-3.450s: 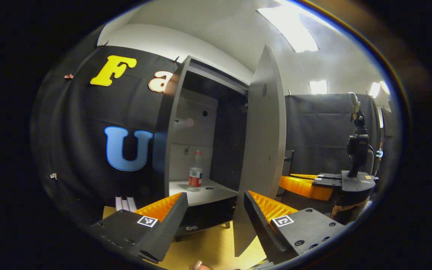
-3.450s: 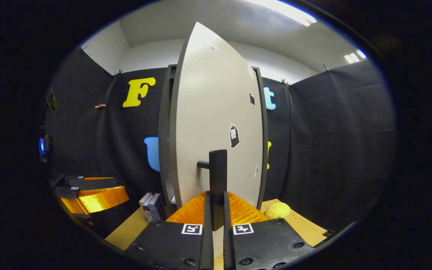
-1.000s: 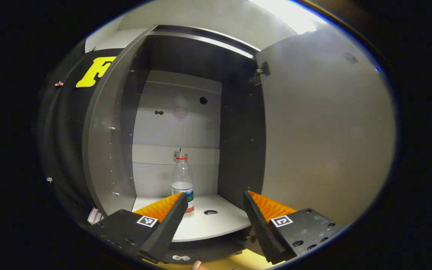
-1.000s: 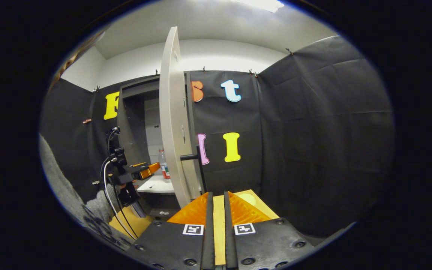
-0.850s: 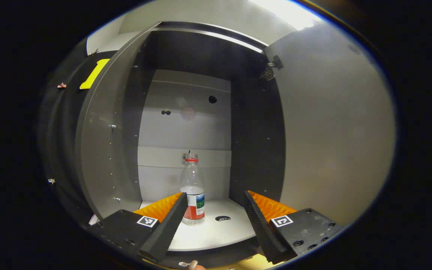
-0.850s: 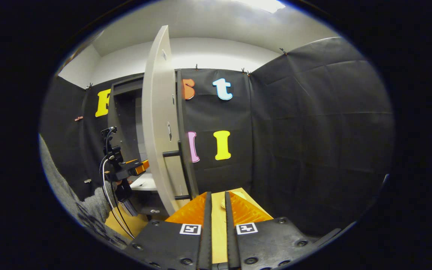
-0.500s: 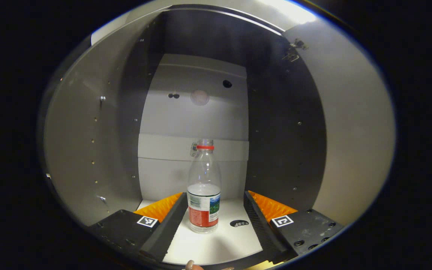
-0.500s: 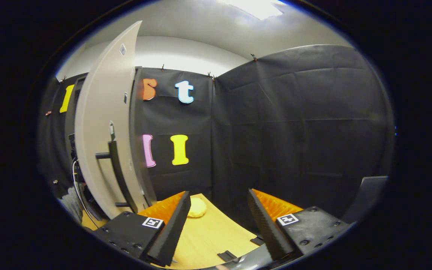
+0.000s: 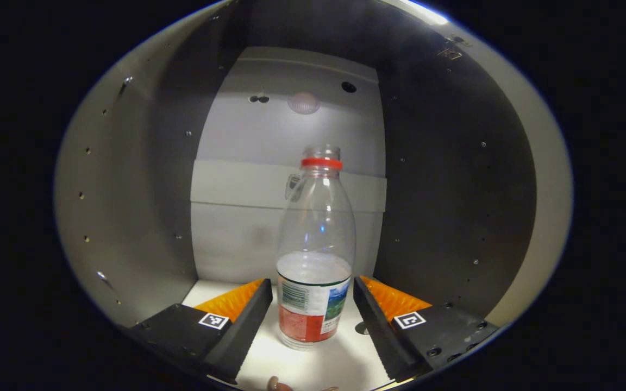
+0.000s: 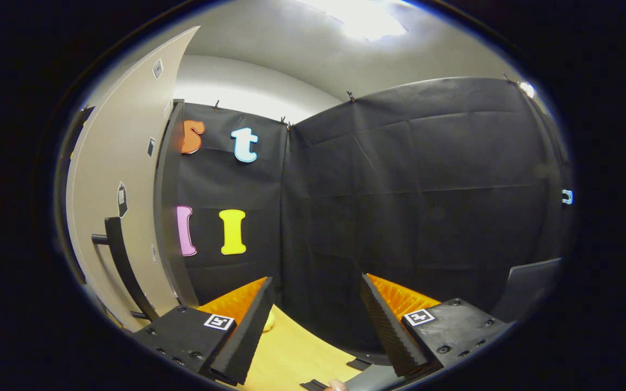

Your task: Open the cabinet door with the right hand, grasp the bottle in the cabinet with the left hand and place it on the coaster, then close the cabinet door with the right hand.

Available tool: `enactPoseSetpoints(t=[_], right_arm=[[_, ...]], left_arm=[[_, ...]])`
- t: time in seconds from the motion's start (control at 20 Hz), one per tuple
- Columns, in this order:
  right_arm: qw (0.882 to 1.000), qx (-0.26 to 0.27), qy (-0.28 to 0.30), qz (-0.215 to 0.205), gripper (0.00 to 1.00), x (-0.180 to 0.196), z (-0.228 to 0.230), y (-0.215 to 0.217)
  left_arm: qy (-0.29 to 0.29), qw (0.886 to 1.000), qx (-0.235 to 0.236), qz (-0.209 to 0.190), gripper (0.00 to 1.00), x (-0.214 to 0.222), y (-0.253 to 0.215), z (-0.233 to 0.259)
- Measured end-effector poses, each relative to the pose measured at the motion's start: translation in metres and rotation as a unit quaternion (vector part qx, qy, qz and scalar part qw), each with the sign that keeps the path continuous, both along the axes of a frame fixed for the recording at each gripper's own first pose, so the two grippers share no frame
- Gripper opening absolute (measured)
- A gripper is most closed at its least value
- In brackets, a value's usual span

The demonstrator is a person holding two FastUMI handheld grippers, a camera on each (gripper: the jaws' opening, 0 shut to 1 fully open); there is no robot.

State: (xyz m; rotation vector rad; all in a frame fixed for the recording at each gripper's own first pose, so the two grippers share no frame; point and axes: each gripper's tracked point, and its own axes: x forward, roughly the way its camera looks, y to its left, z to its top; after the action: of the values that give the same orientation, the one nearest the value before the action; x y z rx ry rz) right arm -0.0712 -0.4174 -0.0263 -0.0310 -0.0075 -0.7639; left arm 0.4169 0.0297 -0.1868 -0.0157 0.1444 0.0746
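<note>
The bottle point(image 9: 315, 255) stands upright on the pale shelf point(image 9: 340, 364) inside the cabinet point(image 9: 128, 190), between the fingers of the left hand-held gripper point(image 9: 313, 304), which is spread wide with a gap on each side, neither finger touching. It is a clear plastic bottle with a red neck ring, a printed label low down and apparently no liquid inside, so it is likely very light, thin-walled and easy to tip or dent. The labelled lower body looks like the firmest, least slippery place to take hold, squeezing gently. The right hand-held gripper point(image 10: 315, 315) hangs wide and empty over the worktop point(image 10: 286, 353), clear of the cabinet door point(image 10: 117, 190) and its dark handle point(image 10: 120, 260), which stands swung open at its left
</note>
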Motion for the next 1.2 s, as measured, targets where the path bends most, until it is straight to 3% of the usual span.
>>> enactPoseSetpoints(t=[0.4,0.8,0.9,0.95,1.1,1.2], right_arm=[[1.000,-0.004,0.009,-0.009,0.97,-0.001,-0.004,-0.003],[1.000,-0.005,0.017,-0.008,0.97,0.004,-0.008,-0.004],[1.000,-0.003,0.021,-0.009,0.97,0.004,-0.009,-0.005],[1.000,-0.003,0.022,-0.008,0.97,0.003,-0.009,-0.004],[1.000,-0.003,0.021,-0.005,0.97,0.004,-0.007,-0.001],[1.000,-0.004,0.016,-0.003,0.97,0.003,-0.005,0.004]], left_arm=[[-0.015,1.000,0.026,0.000,0.94,0.005,-0.001,0.023],[-0.014,1.000,0.002,0.028,0.94,0.026,0.016,0.025],[-0.006,0.999,0.018,0.030,0.89,0.028,0.017,0.024],[-0.002,0.999,0.019,0.026,0.77,0.026,0.013,0.024],[-0.003,1.000,-0.009,-0.010,0.75,0.017,-0.006,0.026],[-0.005,1.000,0.000,-0.024,0.75,0.006,-0.009,0.034]])
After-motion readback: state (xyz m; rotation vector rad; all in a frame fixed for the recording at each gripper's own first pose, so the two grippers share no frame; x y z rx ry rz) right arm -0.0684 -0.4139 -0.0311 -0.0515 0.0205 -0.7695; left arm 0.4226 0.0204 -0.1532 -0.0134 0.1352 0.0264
